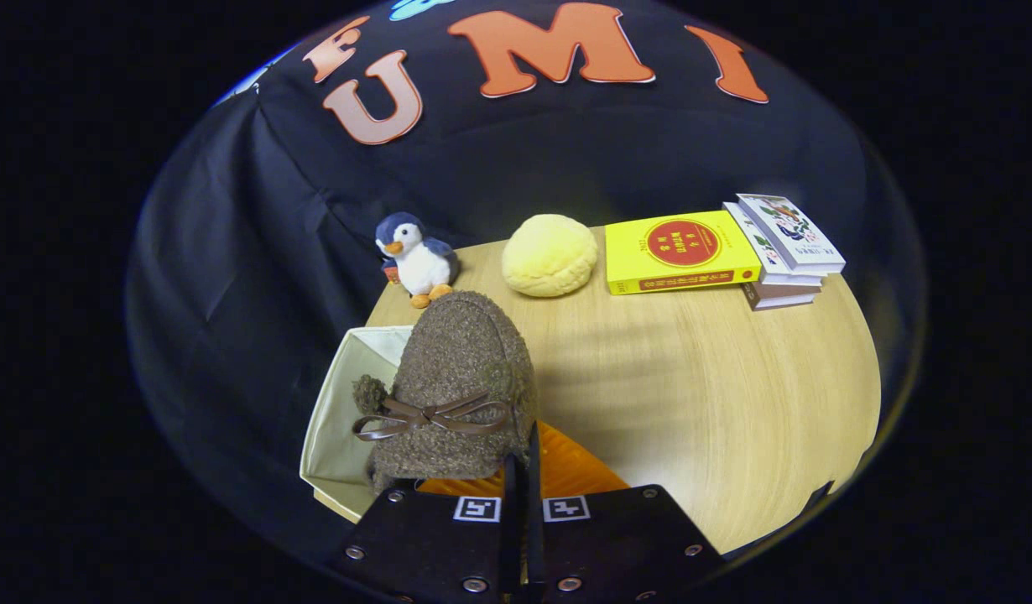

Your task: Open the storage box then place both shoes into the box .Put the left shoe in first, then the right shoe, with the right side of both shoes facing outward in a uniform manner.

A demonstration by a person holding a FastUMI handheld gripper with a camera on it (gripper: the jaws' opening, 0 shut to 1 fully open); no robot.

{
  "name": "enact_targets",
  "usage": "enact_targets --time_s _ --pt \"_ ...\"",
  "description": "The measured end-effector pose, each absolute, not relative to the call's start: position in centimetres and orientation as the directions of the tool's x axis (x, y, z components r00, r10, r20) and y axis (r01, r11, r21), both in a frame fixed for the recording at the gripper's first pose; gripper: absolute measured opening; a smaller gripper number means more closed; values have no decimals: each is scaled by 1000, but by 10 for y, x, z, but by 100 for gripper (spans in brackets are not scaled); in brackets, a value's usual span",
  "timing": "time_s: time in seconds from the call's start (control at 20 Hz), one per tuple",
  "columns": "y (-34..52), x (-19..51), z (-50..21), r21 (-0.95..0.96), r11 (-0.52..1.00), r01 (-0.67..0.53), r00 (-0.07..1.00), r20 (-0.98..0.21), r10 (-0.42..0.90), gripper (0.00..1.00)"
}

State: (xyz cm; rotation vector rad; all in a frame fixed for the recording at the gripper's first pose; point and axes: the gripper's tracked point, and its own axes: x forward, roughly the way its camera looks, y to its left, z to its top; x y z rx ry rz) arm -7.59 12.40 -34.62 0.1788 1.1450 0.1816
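Claw [523, 470]: fingers together, clamped on the brown shoe's [453, 386] edge.
Shoe: above the open box [336, 419].
Counter [717, 386]: bare beside them.

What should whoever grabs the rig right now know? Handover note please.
Gripper: fingers nearly closed, pinching the brown fuzzy shoe by its rear rim, bow facing the camera.
Shoe hangs over the open cream storage box at the wooden table's near corner; whether it touches the box can't be told.
Done: box open, one shoe picked up.
Left: set this shoe in, release, check orientation. Second shoe's status unclear.
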Motion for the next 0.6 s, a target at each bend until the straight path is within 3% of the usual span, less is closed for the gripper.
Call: enact_targets --time_s 0.6 --pt "211 -80 -381 206 976 -72 362 -906 219 5"
